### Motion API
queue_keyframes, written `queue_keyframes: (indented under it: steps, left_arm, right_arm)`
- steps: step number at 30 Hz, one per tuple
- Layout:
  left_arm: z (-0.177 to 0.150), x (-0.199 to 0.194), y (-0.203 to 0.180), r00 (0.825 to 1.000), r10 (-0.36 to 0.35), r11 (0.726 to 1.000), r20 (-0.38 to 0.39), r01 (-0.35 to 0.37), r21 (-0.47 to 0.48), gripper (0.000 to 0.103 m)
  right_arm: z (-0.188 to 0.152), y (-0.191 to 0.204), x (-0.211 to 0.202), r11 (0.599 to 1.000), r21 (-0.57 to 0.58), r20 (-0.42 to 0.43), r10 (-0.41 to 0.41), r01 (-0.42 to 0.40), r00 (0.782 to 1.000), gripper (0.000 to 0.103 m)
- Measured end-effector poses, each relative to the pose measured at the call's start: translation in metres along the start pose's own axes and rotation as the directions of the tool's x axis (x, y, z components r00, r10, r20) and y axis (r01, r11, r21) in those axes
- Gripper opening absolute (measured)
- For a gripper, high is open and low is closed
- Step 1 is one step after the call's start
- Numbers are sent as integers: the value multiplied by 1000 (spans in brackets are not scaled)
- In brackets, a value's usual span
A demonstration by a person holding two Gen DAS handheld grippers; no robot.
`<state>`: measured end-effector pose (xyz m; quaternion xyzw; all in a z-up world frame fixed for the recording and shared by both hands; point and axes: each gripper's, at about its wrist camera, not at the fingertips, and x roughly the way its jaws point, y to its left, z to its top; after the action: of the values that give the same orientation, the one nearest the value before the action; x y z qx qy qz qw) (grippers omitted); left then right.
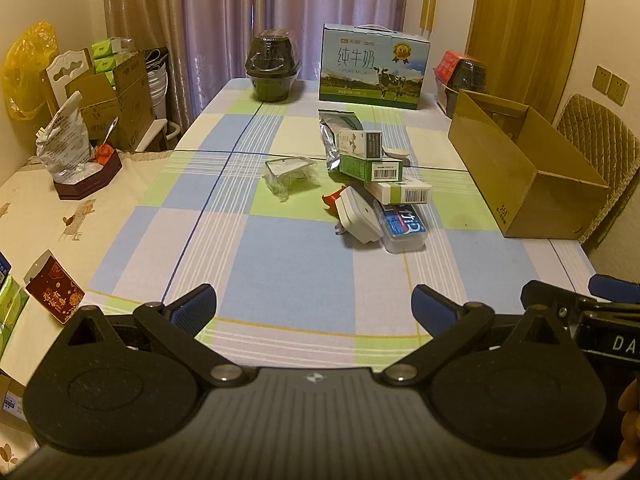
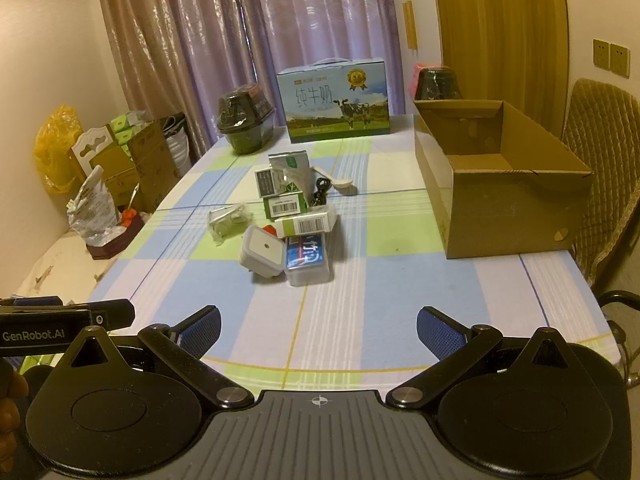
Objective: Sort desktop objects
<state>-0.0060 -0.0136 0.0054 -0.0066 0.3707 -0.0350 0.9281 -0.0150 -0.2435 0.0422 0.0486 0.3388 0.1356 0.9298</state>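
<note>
Because the small boxes (image 2: 298, 218), white plug (image 2: 262, 254) and clear case (image 2: 308, 266) lie heaped mid-table (image 2: 360, 280), touching, pulling one may topple others. Both tools, left (image 1: 314, 306) and right (image 2: 318, 330), hover wide and empty, well short; the open carton (image 2: 500, 184) waits right.

Both claws hover side by side, fingers spread wide and empty: the left claw (image 1: 314, 306) level beside the right claw (image 2: 318, 330), each held from behind.

bare tablecloth (image 2: 304, 312) up to clutter pile (image 2: 288, 224); cardboard box (image 2: 508, 216) right.
</note>
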Motion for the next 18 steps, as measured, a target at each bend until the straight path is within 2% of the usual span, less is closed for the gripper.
queue_keyframes:
  steps: [18]
  left_arm:
    - [2, 1, -2, 1000, 0, 1000, -3, 0, 2, 102]
  right_arm:
    - [-1, -1, 1, 1000, 2, -4, 1, -1, 1000, 101]
